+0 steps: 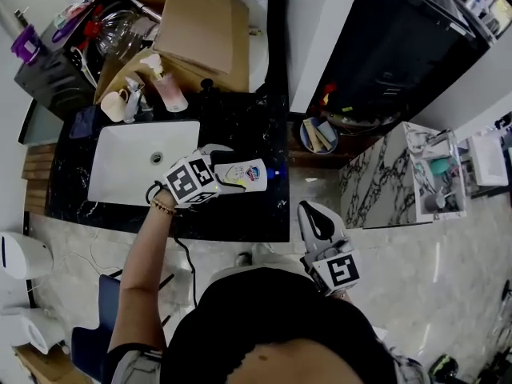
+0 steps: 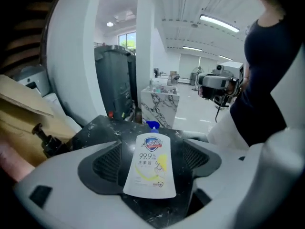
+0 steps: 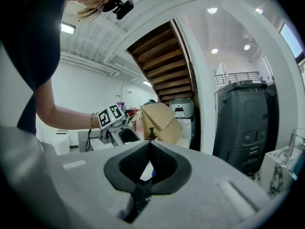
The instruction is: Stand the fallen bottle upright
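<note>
A white hand-soap bottle (image 1: 244,174) with a blue cap (image 1: 276,174) lies on its side on the black counter (image 1: 240,214), just right of the sink. My left gripper (image 1: 228,174) reaches over it from the left. In the left gripper view the bottle (image 2: 151,165) lies flat between the two dark pads (image 2: 107,161), base toward the camera. A narrow strip of counter shows on each side, so the jaws stand open around it. My right gripper (image 1: 312,210) hangs off the counter's front right corner, shut and empty. In its own view the right gripper (image 3: 150,144) points level toward the left hand.
A white sink (image 1: 120,174) is set into the counter at the left. Behind it stand a pink pump bottle (image 1: 170,93), a cup and a cardboard box (image 1: 200,22). A dish rack (image 1: 56,62) fills the far left corner. A marble-faced cabinet (image 1: 384,174) stands to the right.
</note>
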`<state>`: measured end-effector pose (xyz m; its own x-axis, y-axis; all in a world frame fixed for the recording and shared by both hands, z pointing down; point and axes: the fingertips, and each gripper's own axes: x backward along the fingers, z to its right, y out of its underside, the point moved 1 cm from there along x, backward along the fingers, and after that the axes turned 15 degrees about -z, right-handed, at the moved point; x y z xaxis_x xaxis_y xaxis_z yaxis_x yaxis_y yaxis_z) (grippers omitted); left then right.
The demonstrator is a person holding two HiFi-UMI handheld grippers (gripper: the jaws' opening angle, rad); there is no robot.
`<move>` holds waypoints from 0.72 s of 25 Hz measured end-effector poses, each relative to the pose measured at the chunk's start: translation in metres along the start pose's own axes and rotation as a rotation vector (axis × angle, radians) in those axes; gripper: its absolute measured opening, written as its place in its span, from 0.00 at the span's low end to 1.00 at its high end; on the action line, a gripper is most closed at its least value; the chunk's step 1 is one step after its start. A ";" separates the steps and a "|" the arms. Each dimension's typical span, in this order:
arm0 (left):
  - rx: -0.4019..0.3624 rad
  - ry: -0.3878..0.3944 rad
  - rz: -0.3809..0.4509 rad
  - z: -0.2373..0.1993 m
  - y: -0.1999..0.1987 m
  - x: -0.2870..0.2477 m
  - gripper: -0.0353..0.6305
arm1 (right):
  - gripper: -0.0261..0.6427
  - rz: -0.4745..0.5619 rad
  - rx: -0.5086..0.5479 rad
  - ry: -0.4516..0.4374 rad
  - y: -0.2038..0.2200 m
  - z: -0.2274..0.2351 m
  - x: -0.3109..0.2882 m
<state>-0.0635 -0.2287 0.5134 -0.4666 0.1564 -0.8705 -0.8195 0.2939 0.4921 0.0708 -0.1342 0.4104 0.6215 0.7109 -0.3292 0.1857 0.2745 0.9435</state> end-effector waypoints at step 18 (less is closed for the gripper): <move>-0.073 0.446 -0.375 0.001 0.015 -0.079 0.65 | 0.05 -0.004 -0.126 0.185 0.021 0.054 0.028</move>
<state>-0.0385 -0.2355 0.5900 -0.2226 -0.3618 -0.9053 -0.9690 0.1844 0.1646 0.1330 -0.1430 0.4226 0.4686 0.8133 -0.3449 0.0835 0.3479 0.9338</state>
